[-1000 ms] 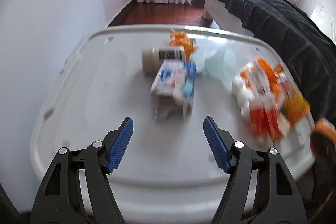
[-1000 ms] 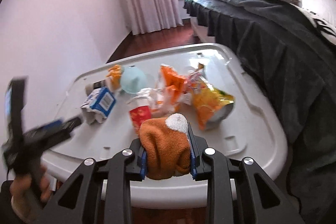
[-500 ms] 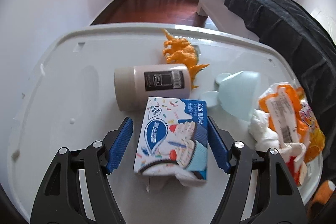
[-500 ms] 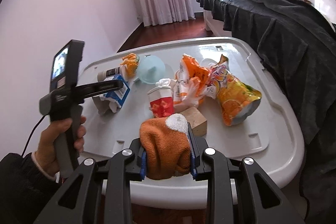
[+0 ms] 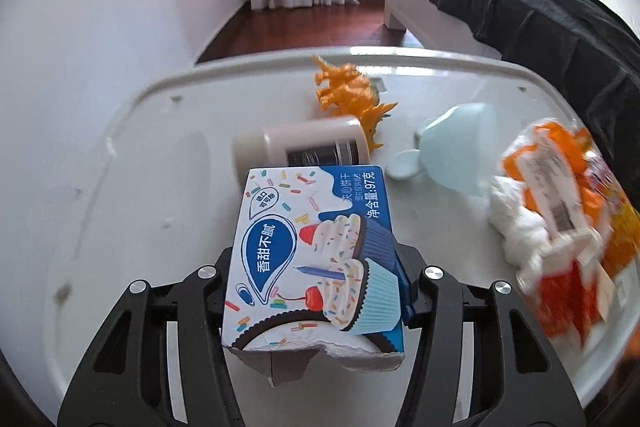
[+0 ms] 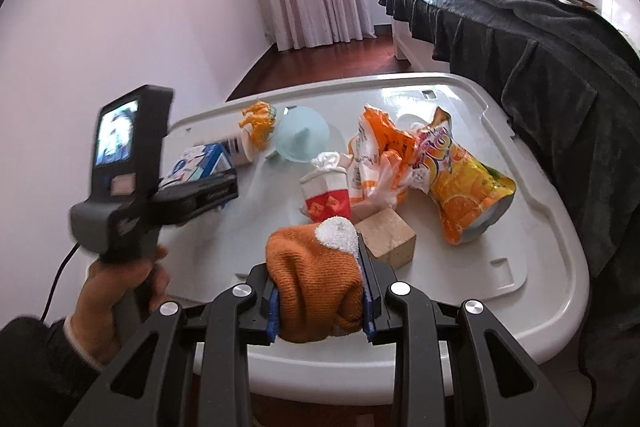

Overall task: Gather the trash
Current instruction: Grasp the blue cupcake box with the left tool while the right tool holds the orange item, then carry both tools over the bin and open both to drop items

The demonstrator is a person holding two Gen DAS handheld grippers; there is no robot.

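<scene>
The left gripper straddles a torn biscuit box lying on a white lid, and its jaws are closing with the box between them; the box hides both pads, so contact cannot be made out. The box has a blue and white face printed with cupcakes, and its near end is ripped open, showing grey card. Just beyond it lies a beige bottle on its side, its flank touching or nearly touching the far edge of the box. Behind the bottle stands an orange toy dinosaur. To the right a pale blue cup lies tipped over, and further right sits a blurred heap of white tissue and orange wrappers. The right gripper is clenched on an orange knitted sock with a white patch, held above the near edge of the lid. Just beyond the sock a wooden block rests on the lid, with a red and white paper cup stuffed with tissue behind it and an orange juice pouch to the right. In the right wrist view a hand in a dark sleeve grips the left gripper's handle, whose small screen faces the camera.
</scene>
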